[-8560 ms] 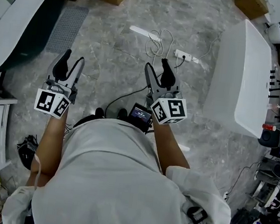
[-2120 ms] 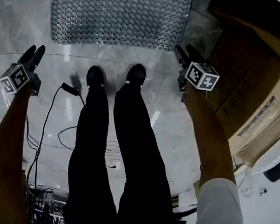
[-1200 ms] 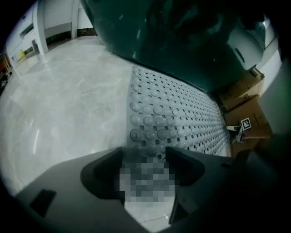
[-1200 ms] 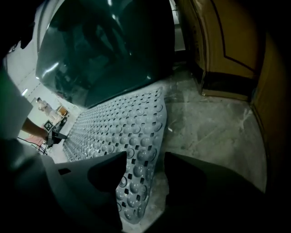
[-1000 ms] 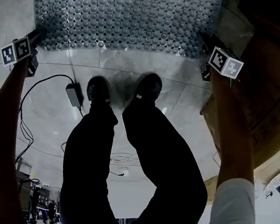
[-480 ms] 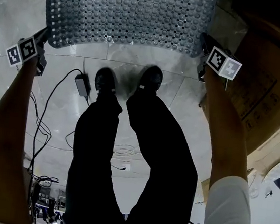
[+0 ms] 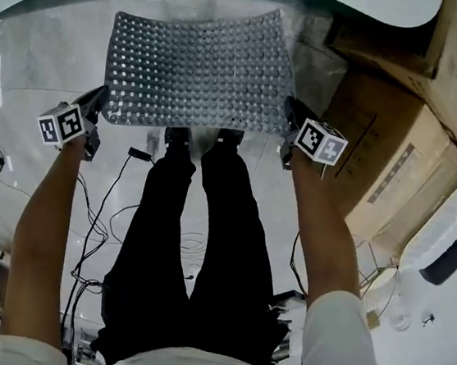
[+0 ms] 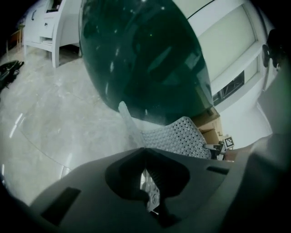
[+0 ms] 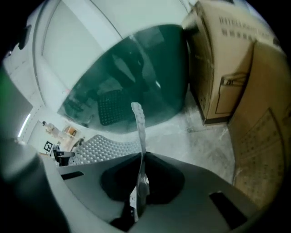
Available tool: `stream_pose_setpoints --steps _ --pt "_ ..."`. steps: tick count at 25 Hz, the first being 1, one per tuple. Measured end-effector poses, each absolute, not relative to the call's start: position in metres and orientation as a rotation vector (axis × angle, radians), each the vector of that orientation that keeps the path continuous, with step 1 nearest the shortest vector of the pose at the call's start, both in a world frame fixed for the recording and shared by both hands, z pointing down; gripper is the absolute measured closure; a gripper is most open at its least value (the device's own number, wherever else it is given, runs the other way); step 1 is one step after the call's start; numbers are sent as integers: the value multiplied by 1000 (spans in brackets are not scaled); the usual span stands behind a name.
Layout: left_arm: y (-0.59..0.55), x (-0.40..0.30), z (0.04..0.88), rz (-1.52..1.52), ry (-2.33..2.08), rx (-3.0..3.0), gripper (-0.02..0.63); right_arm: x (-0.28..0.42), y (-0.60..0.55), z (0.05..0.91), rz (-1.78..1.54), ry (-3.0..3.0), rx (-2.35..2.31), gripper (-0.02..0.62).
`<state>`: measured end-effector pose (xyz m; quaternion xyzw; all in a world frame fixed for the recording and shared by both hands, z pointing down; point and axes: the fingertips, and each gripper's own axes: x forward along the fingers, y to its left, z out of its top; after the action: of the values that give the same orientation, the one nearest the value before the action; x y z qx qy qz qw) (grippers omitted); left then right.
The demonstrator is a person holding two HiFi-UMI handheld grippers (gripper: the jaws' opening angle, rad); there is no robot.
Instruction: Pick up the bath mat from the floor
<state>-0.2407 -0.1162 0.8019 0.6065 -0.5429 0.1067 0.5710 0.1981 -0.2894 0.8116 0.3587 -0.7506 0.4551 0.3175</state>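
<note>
Bath mat now lifted; L gripper, R gripper clamp its corners

Only one line of print can be partly read: in the right gripper view, capitals near the top edge of the cardboard box seem to begin "INTELLIGENT" — the rest is blurred. In the head view the large carton has a dark printed strip, too small to read. The cube on the right gripper and the cube on the left gripper show black-and-white square patterns — no letters or numbers
</note>
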Motion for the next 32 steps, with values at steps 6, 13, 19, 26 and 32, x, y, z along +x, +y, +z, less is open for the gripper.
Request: stream_pose_setpoints --steps 6,13,19,26,32 --pt "-60 -254 634 138 -1296 1524 592 178 -274 624 1128 -2122 902 558" --pt "-72 -281 410 -42 -1437 1758 592 165 -275 385 1003 -2429 896 558" --pt "-92 -276 196 -141 -1535 2063 592 158 -254 186 801 -2744 892 558" --pt "-113 -222 -10 -398 -1598 2383 595 197 -221 16 442 -3014 946 558" --pt "-81 -169 -77 -460 -1551 2543 597 209 -176 -26 332 -3155 949 558"
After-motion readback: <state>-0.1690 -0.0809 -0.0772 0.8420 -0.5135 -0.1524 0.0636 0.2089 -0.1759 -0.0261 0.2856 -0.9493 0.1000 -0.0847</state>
